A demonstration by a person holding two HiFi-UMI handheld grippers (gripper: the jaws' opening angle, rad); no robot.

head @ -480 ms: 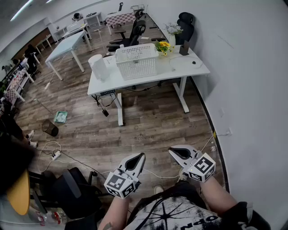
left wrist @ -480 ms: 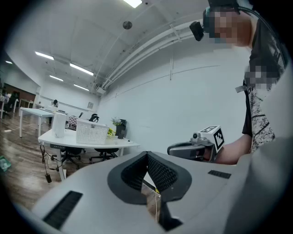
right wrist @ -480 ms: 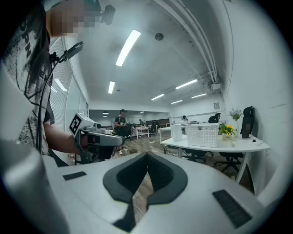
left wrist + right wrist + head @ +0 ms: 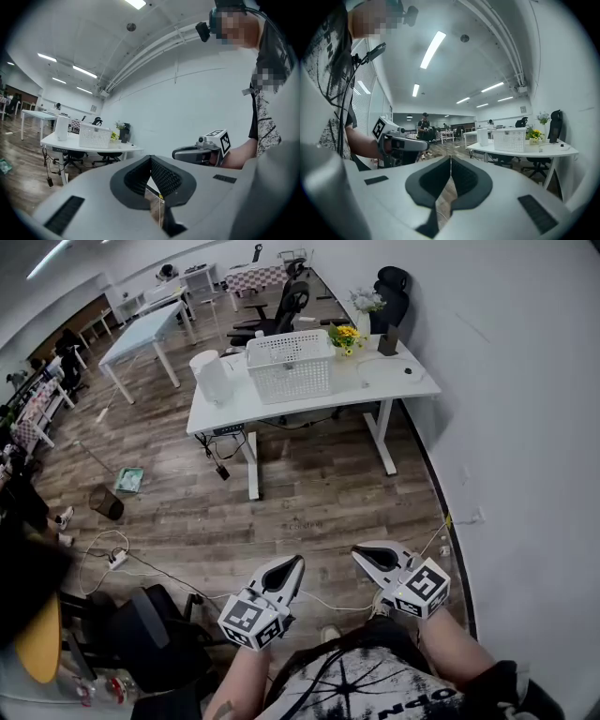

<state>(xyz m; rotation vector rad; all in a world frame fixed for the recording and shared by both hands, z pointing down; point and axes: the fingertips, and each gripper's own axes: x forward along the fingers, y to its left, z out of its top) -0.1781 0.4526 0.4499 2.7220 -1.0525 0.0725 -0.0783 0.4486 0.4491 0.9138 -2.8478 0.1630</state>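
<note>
Both the left gripper [image 4: 292, 564] and right gripper [image 4: 362, 555] are closed and empty, side by side above the floor [image 4: 309, 512]. The white basket [image 4: 289, 365] stands on the bench [image 4: 398, 382], well ahead

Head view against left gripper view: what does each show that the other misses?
Head view only: a bin and a power strip on the floor, and the tops of both marker cubes. Left gripper view only: ceiling lights, and the left gripper seen along its jaws, shut with nothing between. Both: the white desk, basket, flowers and right gripper.
</note>
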